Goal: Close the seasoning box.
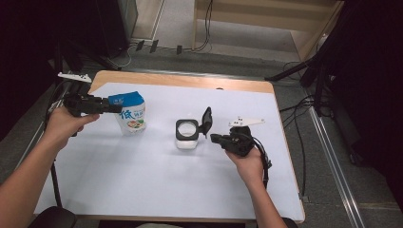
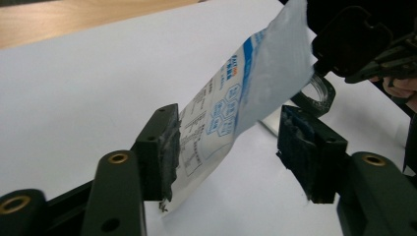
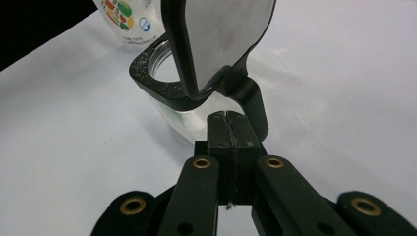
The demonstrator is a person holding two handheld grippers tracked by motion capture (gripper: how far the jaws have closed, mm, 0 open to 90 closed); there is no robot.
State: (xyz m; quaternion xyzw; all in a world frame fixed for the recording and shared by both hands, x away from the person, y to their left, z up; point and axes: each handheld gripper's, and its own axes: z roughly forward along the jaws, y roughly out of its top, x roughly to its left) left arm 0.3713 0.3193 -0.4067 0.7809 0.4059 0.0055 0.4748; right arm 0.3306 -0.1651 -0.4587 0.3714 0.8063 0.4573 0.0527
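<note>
A white and blue printed bag (image 1: 132,116) stands at the left of the white sheet. My left gripper (image 1: 116,108) is open at its top. In the left gripper view the bag's upper edge (image 2: 246,93) lies between the jaws, against the left pad (image 2: 167,142) and apart from the right one. At the middle sits a clear container with a black rim (image 1: 186,129), its black lid (image 1: 206,119) hinged upright. My right gripper (image 1: 214,138) is shut. Its tips (image 3: 228,129) rest at the base of the lid's hinge arm (image 3: 253,101), under the lid (image 3: 221,34) and beside the rim (image 3: 147,78).
The white sheet (image 1: 166,180) covers most of the wooden table (image 1: 190,80). Cables and black stands run along the floor at the right (image 1: 313,118). From the left gripper view, the raised lid (image 2: 351,42) and the right gripper (image 2: 393,56) are just beyond the bag.
</note>
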